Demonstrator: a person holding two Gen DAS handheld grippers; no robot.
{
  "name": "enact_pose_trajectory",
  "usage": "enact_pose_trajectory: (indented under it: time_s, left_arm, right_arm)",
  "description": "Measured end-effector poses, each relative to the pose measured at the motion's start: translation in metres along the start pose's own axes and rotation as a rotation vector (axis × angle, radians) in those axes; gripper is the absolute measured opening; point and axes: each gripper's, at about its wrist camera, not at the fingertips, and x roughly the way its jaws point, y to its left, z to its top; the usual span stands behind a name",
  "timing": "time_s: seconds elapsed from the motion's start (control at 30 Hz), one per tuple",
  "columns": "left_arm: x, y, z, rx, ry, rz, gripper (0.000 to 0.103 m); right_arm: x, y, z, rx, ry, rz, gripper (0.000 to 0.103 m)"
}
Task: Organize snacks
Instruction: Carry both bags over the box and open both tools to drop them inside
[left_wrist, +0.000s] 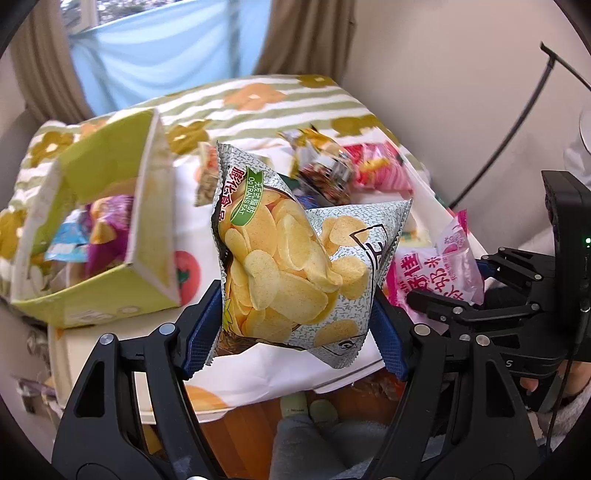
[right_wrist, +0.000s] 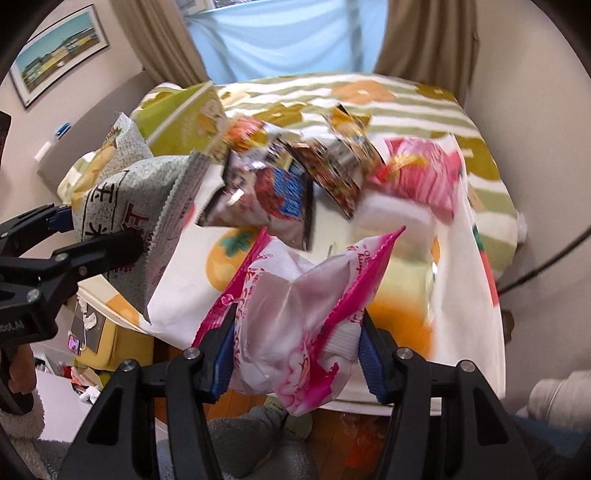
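While the left gripper (left_wrist: 295, 314) pinched a grey potato chip bag (left_wrist: 288, 258) between its blue pads, lifted above the table (left_wrist: 280, 380), the right gripper (right_wrist: 295, 350) squeezed a pink-and-white snack packet (right_wrist: 295, 314) the same way, just beside it. An open green box (left_wrist: 110, 236) holding other packets stood to the left, and blurred snack bags (right_wrist: 295, 177) lay scattered on the fruit-print cloth (right_wrist: 461, 314) beyond.
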Motion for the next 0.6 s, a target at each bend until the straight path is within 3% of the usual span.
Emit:
enact_pose_trajectory:
  time_s: [0.3,0.6]
  left_arm:
    - [-0.04,0.04,0.012,-0.087,-0.084,0.104,0.072]
    - [-0.066,0.127,0.037,-0.202,-0.15,0.178,0.072]
  right_arm:
    - [-0.018,0.028,0.045,-0.104,-0.072,0.066,0.053]
    - [-0.018,0.089,0.12,-0.21,-0.141,0.126,0.053]
